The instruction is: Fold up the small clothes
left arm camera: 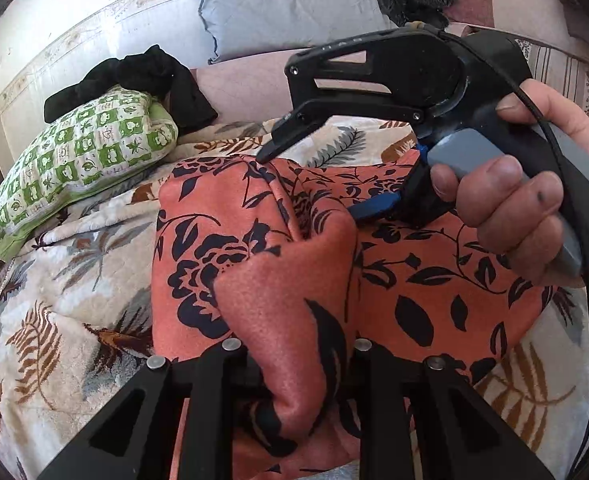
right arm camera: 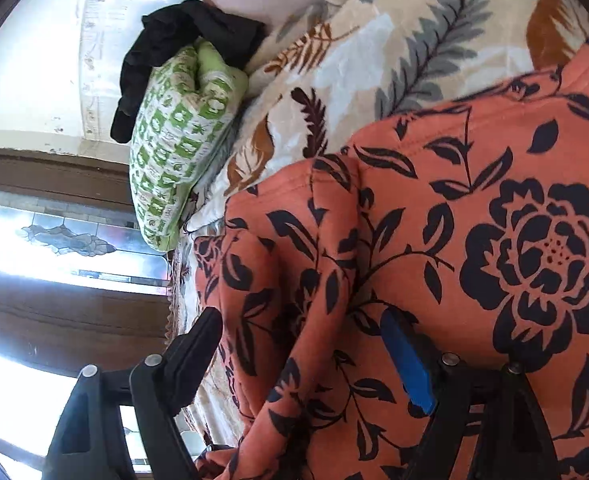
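The person's right hand (left arm camera: 530, 196) wraps its fingers around the grey handle of the right tongs (left arm camera: 306, 184), which reach in from the right and point down at the cloth. The jaws stand wide apart, gripping nothing; one black fingertip (left arm camera: 264, 154) touches or hovers just over a ridge of the orange floral garment (left arm camera: 434, 276), and the blue pad of the other finger lies against the cloth. In the right wrist view the same tongs (right arm camera: 306, 340) straddle a raised fold of the garment (right arm camera: 474, 208) without pressing on it. The left tongs (left arm camera: 294, 380) are nearly closed, clamped on a bunched fold of the garment that rises between the fingers. The garment lies on the bed's leaf-patterned blanket (left arm camera: 74, 312), near a green checked pillow (left arm camera: 90, 160) with a black cloth (left arm camera: 142, 72) draped on it
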`<state>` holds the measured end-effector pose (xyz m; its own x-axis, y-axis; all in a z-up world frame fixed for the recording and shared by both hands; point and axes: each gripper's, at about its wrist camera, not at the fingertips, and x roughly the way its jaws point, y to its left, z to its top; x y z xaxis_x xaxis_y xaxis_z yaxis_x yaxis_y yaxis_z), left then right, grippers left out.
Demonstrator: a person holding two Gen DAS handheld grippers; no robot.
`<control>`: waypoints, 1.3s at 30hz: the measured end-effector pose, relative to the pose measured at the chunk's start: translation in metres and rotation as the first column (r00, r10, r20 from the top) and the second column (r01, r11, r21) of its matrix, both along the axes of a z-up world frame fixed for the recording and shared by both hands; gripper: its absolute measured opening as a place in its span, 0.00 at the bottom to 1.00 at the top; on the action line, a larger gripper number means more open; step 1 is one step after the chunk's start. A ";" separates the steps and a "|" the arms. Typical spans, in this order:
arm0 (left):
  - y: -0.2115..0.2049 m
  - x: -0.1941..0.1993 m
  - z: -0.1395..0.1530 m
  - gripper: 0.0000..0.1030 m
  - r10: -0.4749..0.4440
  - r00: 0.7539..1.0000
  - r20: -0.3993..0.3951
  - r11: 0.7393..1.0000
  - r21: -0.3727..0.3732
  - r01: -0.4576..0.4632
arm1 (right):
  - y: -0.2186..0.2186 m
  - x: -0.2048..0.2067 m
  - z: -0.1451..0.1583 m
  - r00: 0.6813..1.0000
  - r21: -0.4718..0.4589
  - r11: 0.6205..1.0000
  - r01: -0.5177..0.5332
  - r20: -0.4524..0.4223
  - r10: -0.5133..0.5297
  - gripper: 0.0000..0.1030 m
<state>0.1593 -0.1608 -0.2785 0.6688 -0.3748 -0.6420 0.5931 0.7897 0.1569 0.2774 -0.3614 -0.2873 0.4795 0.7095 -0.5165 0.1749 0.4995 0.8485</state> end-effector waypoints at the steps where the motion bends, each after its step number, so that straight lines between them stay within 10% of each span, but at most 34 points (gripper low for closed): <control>1: -0.002 -0.002 0.000 0.20 -0.002 1.000 0.012 1.000 0.014 0.002 | 0.002 0.002 0.003 1.000 0.026 1.000 -0.003 0.022 0.002 0.82; 6: -0.004 -0.006 0.001 0.20 -0.020 0.999 0.031 0.999 0.028 0.019 | 0.037 0.015 0.024 0.986 -0.114 0.988 -0.100 0.124 0.114 0.74; 8: -0.001 -0.006 0.003 0.20 -0.030 0.999 0.036 0.999 0.024 0.029 | 0.049 0.019 0.023 0.978 -0.213 0.967 -0.139 0.125 0.168 0.18; 10: 0.002 -0.005 0.007 0.20 -0.044 0.999 0.014 0.999 0.001 0.044 | 0.050 0.015 0.025 0.975 -0.288 0.949 -0.131 0.134 0.175 0.14; 23: -0.125 -0.025 0.060 0.27 -0.287 0.956 -0.066 0.950 -0.150 0.275 | -0.108 -0.048 0.070 0.947 -0.308 0.935 0.176 0.311 -0.076 0.13; 27: -0.155 -0.037 0.044 0.53 -0.358 0.917 -0.179 0.933 -0.107 0.343 | -0.158 -0.056 0.031 0.957 -0.336 0.910 0.245 0.233 -0.172 0.13; 31: -0.115 -0.059 0.054 0.74 -0.397 0.910 -0.118 0.915 -0.125 0.383 | -0.183 -0.056 -0.003 0.969 -0.302 0.922 0.243 0.118 -0.217 0.17; 35: -0.064 -0.043 0.068 0.80 -0.280 0.959 -0.050 0.947 -0.178 0.267 | -0.182 -0.063 0.019 0.970 -0.396 0.885 0.245 0.089 -0.228 0.20; 39: -0.033 0.001 0.061 0.80 -0.129 0.981 -0.142 0.965 -0.245 0.092 | -0.174 -0.102 0.060 0.948 -0.446 0.838 0.314 0.191 -0.254 0.21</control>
